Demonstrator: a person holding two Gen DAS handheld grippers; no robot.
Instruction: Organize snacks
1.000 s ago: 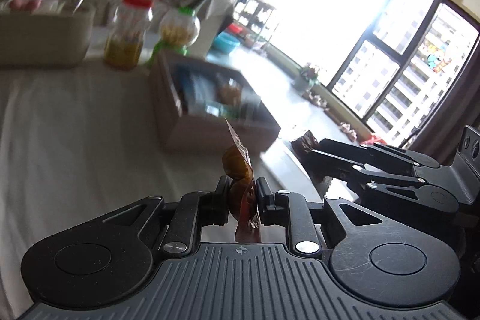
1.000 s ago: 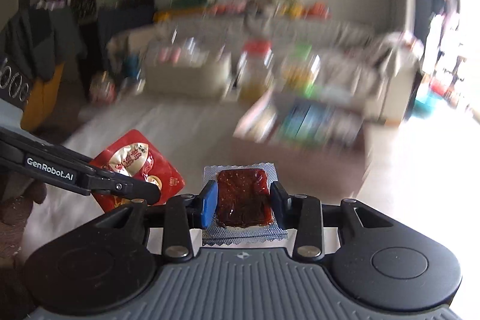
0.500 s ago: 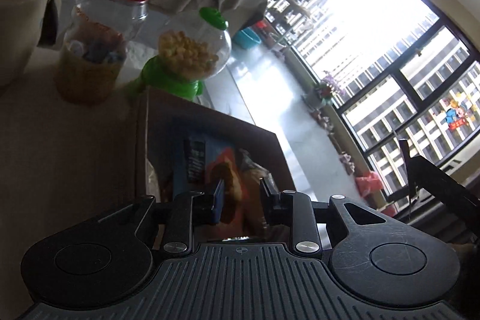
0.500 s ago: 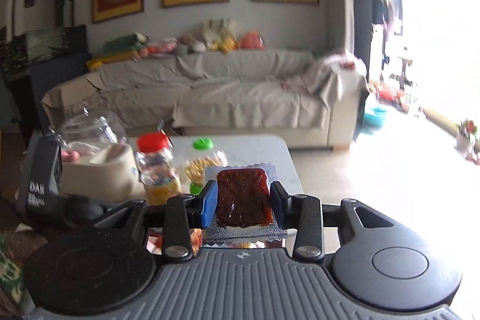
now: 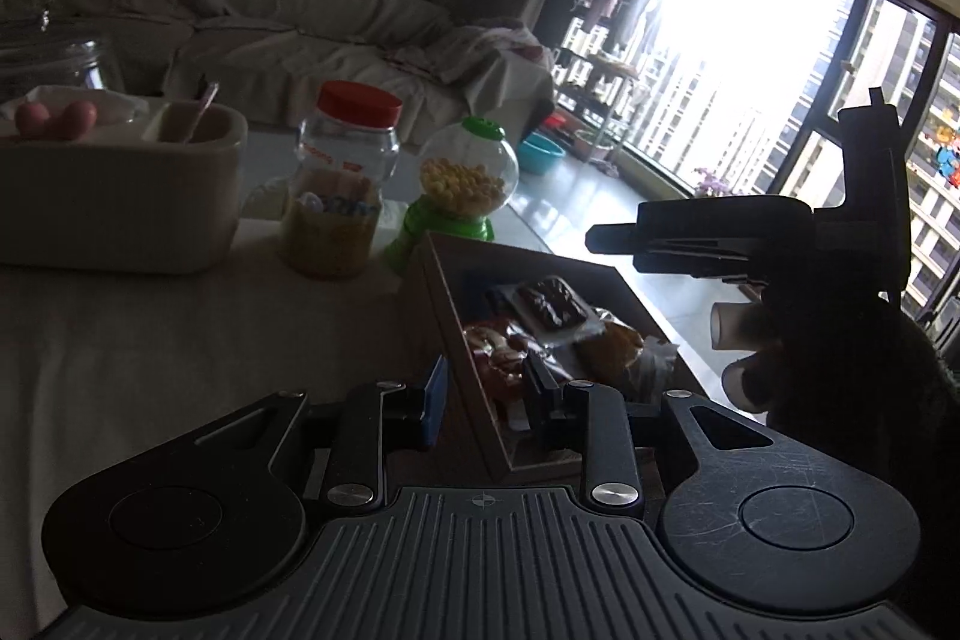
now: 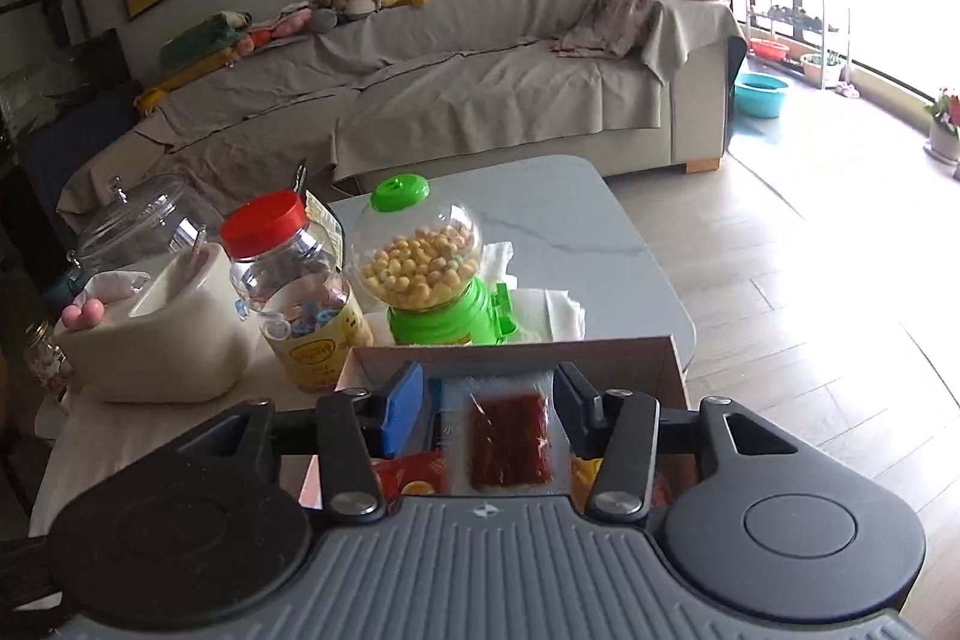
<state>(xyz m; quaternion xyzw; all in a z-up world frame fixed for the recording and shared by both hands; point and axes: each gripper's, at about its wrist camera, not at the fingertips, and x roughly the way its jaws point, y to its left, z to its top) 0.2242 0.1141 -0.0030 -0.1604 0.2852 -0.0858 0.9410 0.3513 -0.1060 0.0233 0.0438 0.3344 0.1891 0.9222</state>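
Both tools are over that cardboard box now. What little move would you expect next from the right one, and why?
Probably a lift straight back out. The right tool is opening, its pads clear of the red meat snack packet, which appears blurred, seemingly dropping among the snacks in the cardboard box. The left tool is empty too.

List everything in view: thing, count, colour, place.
Cardboard box: one, brown, table's near edge, holding snacks.
Red snack packet: one, clear wrap, blurred, free between the open pads above the box.
Candy dispenser: one, green, behind box.
Red-lidded jar: one, clear, left of dispenser.
Bin: one, cream, far left.
Glass jar: one, clear, behind bin.
Sofa: one, grey-covered, behind table.
Left hand-held gripper: black, opening, straddling the box wall.
Right hand-held gripper: black, opening, over box.
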